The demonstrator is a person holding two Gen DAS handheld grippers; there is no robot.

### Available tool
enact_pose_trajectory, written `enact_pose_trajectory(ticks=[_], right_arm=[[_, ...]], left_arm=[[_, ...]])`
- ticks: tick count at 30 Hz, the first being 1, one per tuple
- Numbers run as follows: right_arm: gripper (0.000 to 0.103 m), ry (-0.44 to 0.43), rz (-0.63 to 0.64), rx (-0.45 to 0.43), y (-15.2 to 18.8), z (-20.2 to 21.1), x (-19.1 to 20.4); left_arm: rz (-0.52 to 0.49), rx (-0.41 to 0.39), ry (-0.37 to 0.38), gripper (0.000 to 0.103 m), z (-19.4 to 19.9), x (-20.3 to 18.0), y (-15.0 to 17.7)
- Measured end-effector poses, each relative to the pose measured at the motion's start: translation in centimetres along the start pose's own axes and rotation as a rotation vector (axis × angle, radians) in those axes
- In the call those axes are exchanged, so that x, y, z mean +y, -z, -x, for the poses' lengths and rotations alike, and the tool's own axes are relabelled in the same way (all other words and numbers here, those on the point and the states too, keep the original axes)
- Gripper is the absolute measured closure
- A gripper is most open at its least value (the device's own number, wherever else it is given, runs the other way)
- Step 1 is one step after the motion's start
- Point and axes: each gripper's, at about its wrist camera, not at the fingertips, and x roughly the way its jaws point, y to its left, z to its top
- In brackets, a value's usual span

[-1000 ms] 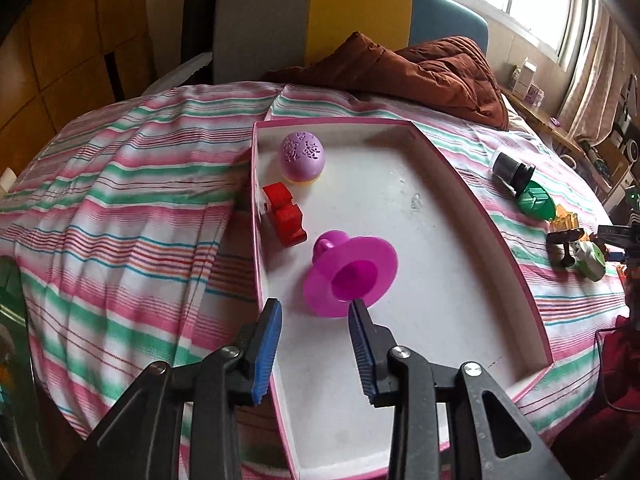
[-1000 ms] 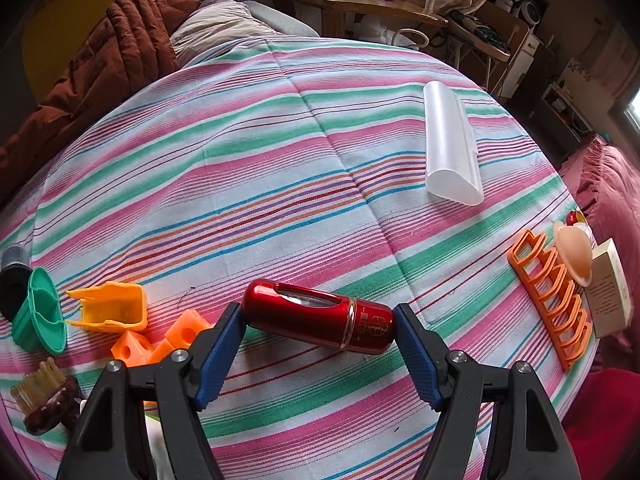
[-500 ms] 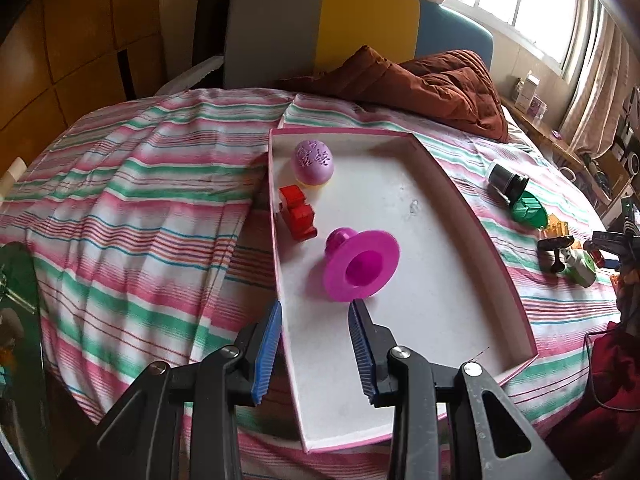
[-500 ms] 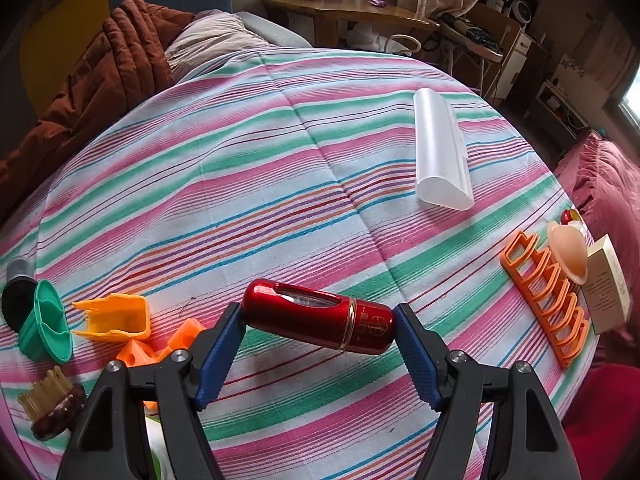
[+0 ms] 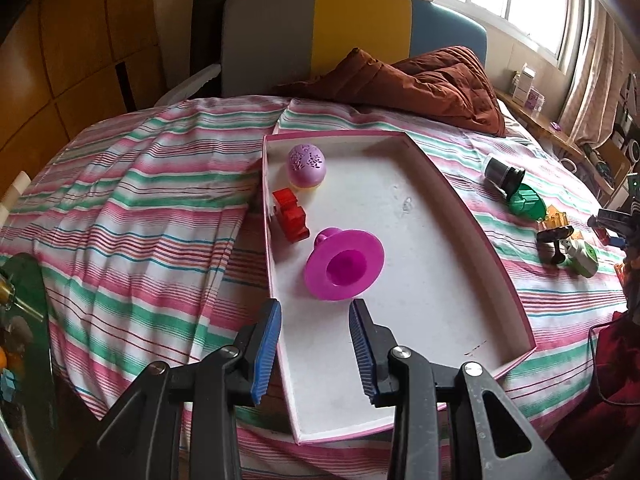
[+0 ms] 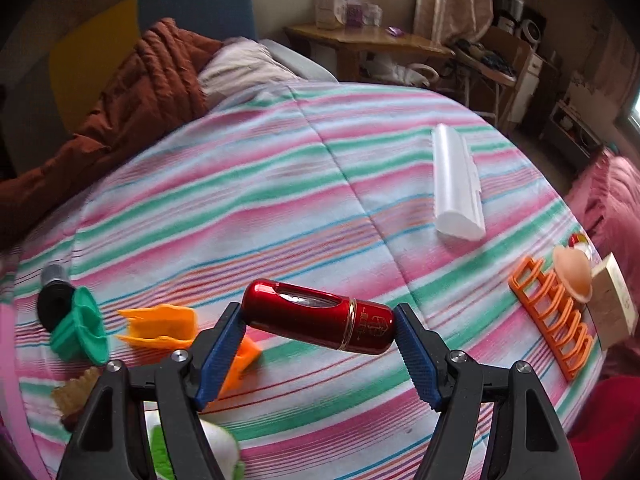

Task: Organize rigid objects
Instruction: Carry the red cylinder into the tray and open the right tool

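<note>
The right gripper (image 6: 320,344) is clamped end to end on a glossy red cylinder (image 6: 318,316), each blue pad pressed against one rounded cap, with the thing lifted clear of the striped bedspread (image 6: 280,200) and lying crosswise in the jaws. That is a slippery hold: smooth metal, pinched only at its tips, so I would keep it level and carry it slowly, without swinging.

The place for it looks to be the pink-rimmed white tray (image 5: 472,224), off to the left of the loose pile. A purple dome (image 5: 307,165), a red block (image 5: 291,216) and a magenta funnel-shaped piece (image 5: 344,264) already lie along its left side, while the middle and right are bare. Setting the cylinder down there, low, and parallel to the long wall before letting go, should stop it rolling into the others.

The left gripper (image 5: 316,344) hangs over the tray's near end, jaws apart with nothing between them; it would do well to keep out of the way or steady the rim.

The green cup (image 6: 80,328) and yellow piece (image 6: 160,326) wait on the cover.
</note>
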Motion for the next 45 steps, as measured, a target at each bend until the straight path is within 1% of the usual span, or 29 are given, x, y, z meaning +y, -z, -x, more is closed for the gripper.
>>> enact_pose_trajectory(ticks=[5,8,12,15,19,23,27,30,32,34,41,45], right_arm=[[0.028,-0.066,0.027,-0.037,0.0,1.4,1.6],[0.028,-0.085,0.077,-0.06,0.1,2.7,3.4],[0.028,-0.135,0.137,-0.092,0.3,5.1,5.9],[0.028,-0.202,0.172,-0.12,0.4,7.2,8.2],[0.028,-0.304,0.262,-0.155,1.3,10.3,12.8],[0.028,-0.407,0.377,-0.165,3.5,12.6,18.3],[0.028,-0.499,0.482,-0.133,6.4,13.7,24.5],[0.028,-0.543,0.552,-0.093,8.4,13.5,28.8],[0.028,-0.574,0.579,-0.046,9.6,13.1,31.6],[0.028,-0.596,0.587,-0.004,10.4,12.3,33.6],[0.028,-0.544,0.624,0.102,13.4,8.5,39.9],[0.027,-0.528,0.648,0.152,14.7,6.9,41.8]], left_arm=[[-0.01,0.011,0.012,0.068,-0.2,-0.3,0.2],[-0.008,0.015,0.015,0.068,-0.3,-0.2,0.3],[-0.006,0.016,0.02,0.068,-0.2,0.0,0.5],[0.0,0.016,0.024,0.068,-0.3,0.2,0.4],[0.004,0.011,0.029,0.068,-0.2,0.5,0.4],[0.01,0.01,0.033,0.068,-0.1,0.8,0.4],[0.023,0.011,0.036,0.068,-0.1,1.3,0.6],[0.036,0.013,0.038,0.068,-0.1,1.9,0.6],[0.047,0.012,0.04,0.068,-0.1,2.3,0.7],[0.057,0.012,0.041,0.068,-0.1,2.7,0.7],[0.092,0.019,0.047,0.068,-0.4,4.0,1.0],[0.109,0.025,0.051,0.068,-0.8,4.5,1.1]])
